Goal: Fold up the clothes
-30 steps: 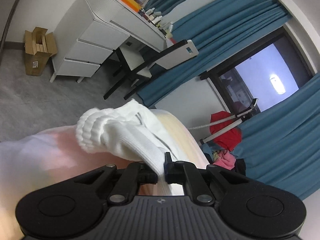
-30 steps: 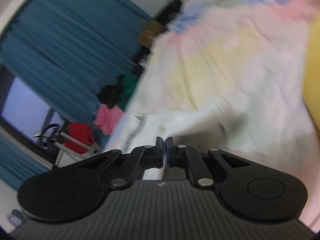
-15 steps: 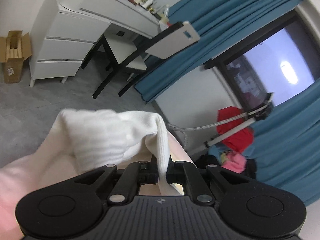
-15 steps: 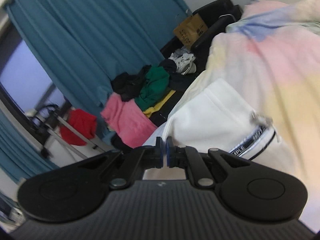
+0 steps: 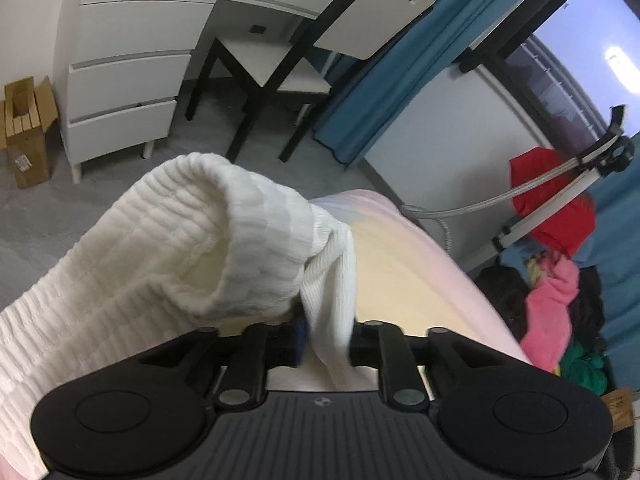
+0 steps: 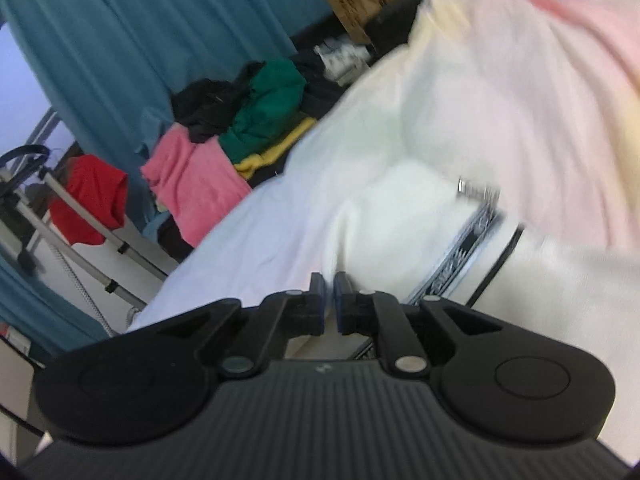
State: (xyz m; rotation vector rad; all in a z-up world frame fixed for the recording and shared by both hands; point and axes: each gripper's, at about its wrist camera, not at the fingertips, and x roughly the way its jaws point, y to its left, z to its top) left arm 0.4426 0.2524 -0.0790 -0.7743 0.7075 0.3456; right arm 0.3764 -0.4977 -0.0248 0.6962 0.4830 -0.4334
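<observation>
Here, one white garment [image 5: 192,256] in two claws.

At your ten o'clock stands a white drawer unit [image 5: 120,76], a chair [image 5: 288,64] at twelve, blue curtains [image 5: 380,92] beyond it, and a cardboard box [image 5: 26,132] at nine.

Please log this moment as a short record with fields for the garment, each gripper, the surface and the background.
garment: white ribbed garment, lifted, its cuff open toward the left wrist camera
left gripper: shut on a fold of the white ribbed garment
right gripper: jaws nearly together; the view is blurred, so a grip cannot be confirmed
surface: bed with a pastel cover
background: white drawer unit, chair, blue curtains, pile of clothes
</observation>
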